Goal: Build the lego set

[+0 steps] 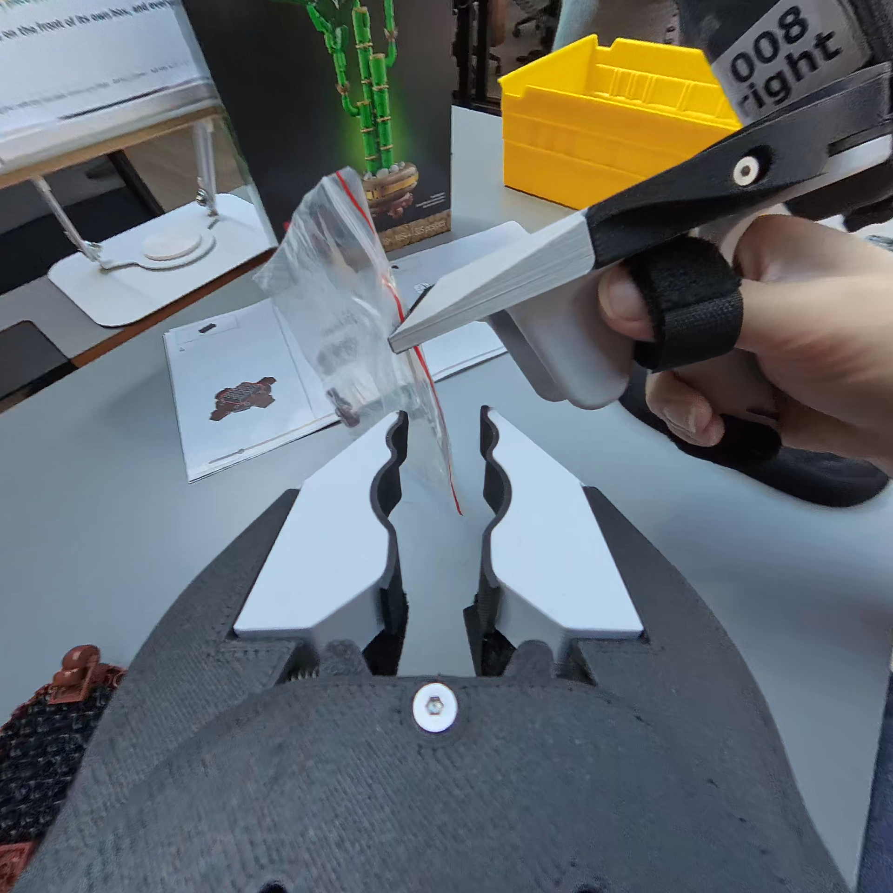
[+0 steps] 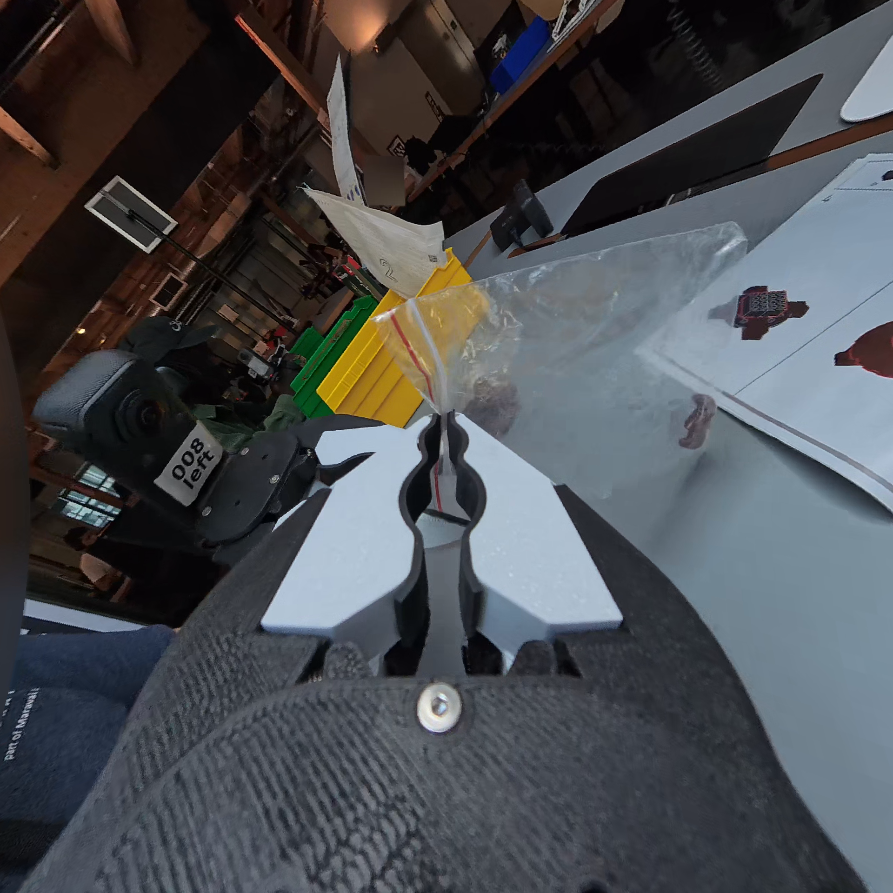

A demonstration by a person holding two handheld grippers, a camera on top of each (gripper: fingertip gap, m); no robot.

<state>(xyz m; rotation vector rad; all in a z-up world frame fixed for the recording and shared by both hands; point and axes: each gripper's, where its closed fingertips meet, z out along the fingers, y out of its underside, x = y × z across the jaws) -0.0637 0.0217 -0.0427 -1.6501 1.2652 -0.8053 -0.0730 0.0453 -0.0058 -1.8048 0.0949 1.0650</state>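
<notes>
1 clear zip bag [image 1: 348, 309], red-striped seal, a few small brown pieces inside: your right gripper [image 2: 444, 425] has its fingers pinched narrow on the seal edge and holds the bag above the worktop [image 1: 96, 507]. In the left wrist view the bag hangs just ahead of your left gripper [image 1: 443, 415]; its lower corner dips between those 2 fingers, which stand apart at a moderate gap and clamp nothing.

1 instruction booklet [image 1: 251, 381], open flat on the worktop, directly behind and under the bag.

1 set box [image 1: 338, 111], dark with a green bamboo picture, upright behind the booklet.

1 yellow bin [image 1: 604, 121] to the right of the box; in the right wrist view 1 green bin [image 2: 333, 357] sits against its far side.

1 partly built brown model [image 1: 72, 676], at the lower left edge beside your left gripper, mostly cut off.

1 white stand base [image 1: 145, 270] with thin metal legs, left of the box.

1 hand [image 1: 797, 348] of yours, strapped to the right gripper's handle, fills the space right of the bag.
</notes>
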